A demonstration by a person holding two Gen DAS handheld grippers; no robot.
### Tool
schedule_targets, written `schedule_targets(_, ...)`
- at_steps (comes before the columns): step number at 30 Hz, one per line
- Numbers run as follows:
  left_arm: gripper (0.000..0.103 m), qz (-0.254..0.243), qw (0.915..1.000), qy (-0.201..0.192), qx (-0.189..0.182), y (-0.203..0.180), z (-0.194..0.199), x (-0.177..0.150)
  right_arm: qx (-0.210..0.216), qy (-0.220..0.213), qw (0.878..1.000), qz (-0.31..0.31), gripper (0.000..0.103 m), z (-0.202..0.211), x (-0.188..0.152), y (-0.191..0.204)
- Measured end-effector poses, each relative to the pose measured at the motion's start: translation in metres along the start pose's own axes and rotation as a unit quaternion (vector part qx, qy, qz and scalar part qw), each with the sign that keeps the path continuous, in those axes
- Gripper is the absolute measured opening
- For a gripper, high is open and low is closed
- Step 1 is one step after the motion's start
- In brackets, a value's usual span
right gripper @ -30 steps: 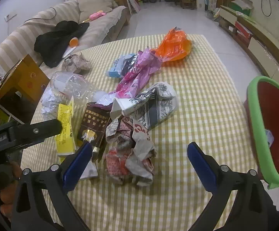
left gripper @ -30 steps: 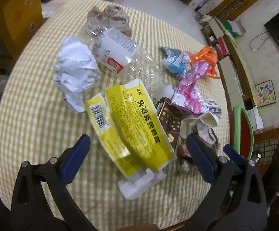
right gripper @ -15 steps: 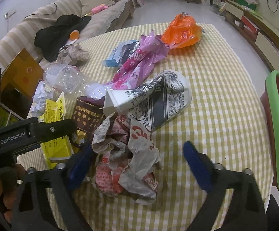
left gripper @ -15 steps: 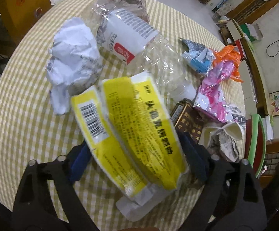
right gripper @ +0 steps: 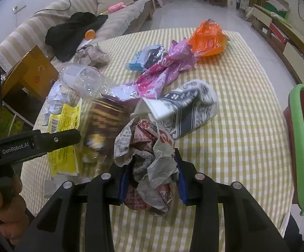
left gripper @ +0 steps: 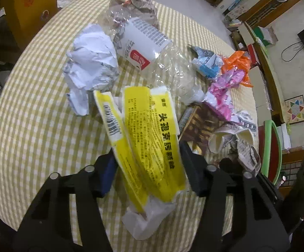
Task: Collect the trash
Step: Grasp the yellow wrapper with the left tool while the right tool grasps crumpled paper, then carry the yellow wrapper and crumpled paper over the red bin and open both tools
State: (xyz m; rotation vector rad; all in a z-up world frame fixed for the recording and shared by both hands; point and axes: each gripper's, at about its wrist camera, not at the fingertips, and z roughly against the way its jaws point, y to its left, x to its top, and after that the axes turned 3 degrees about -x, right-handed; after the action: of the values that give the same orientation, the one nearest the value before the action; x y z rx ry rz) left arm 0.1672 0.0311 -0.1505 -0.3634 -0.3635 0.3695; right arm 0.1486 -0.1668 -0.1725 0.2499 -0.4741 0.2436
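Note:
My left gripper is shut on a flattened yellow box with black print, which it holds tilted over the checked table. The box also shows in the right wrist view. My right gripper is shut on a crumpled red-and-white paper wad. A red bin with a green rim stands at the right edge of the table; it also shows in the left wrist view.
On the table lie a crushed clear bottle, a white paper ball, a brown box, a printed paper cup, pink, orange and blue wrappers. A sofa stands behind.
Both grippers moved forward and closed: the left on the yellow box, the right on the crumpled paper wad. The yellow box has tilted up from the table.

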Motion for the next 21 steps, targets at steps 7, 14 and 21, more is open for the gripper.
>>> schedule_targets(7,0.049,-0.012,0.9997,-0.014,-0.014,0.003,0.026,-0.003,0.000,-0.014,1.000,0.003,0.035,0.018,-0.002,0.003)
schedule_targets(14,0.048,-0.031,0.9986,-0.040,-0.016,-0.002,0.059,-0.006,0.003,-0.035,0.999,0.004,0.035,0.043,-0.002,0.007)
schedule_targets(21,0.048,-0.063,0.9958,-0.064,-0.017,-0.020,0.089,-0.007,0.003,-0.063,0.998,0.000,0.035,0.072,0.003,0.011)
